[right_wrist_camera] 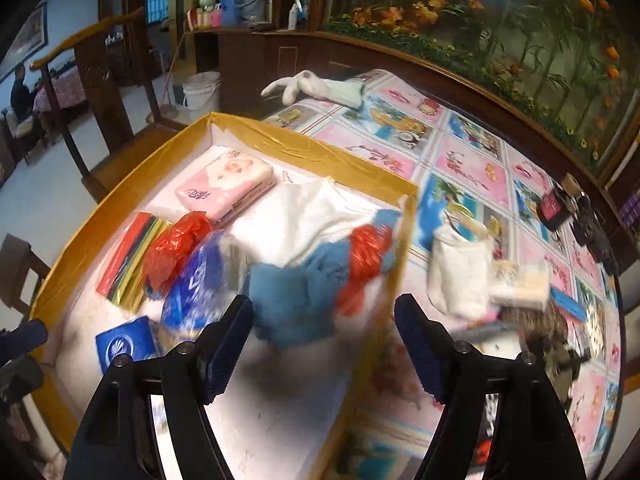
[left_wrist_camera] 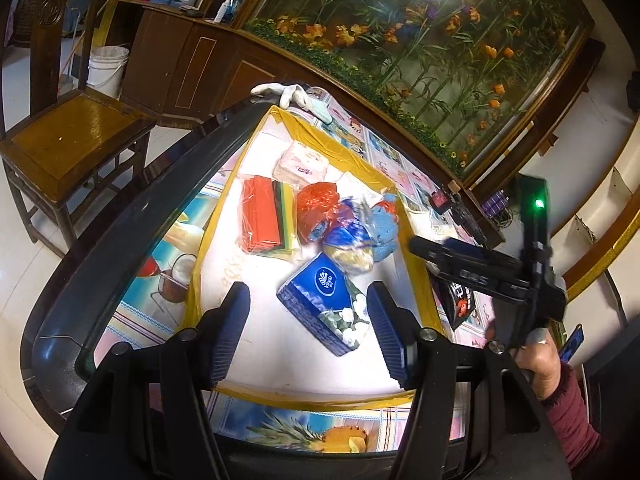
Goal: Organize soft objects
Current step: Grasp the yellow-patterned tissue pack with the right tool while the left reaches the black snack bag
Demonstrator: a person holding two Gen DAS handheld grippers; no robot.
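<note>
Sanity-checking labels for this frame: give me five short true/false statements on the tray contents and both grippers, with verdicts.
1. The left gripper is open and holds nothing. True.
2. The blue tissue pack lies outside the tray. False: it lies inside the tray, between the left gripper's fingers in the left wrist view.
3. The pink tissue pack lies in the tray near its far side. True.
4. The right gripper is shut on the blue cloth. False: it is open and holds nothing.
5. The white glove lies inside the tray. False: it lies on the tablecloth at the table's far edge.
</note>
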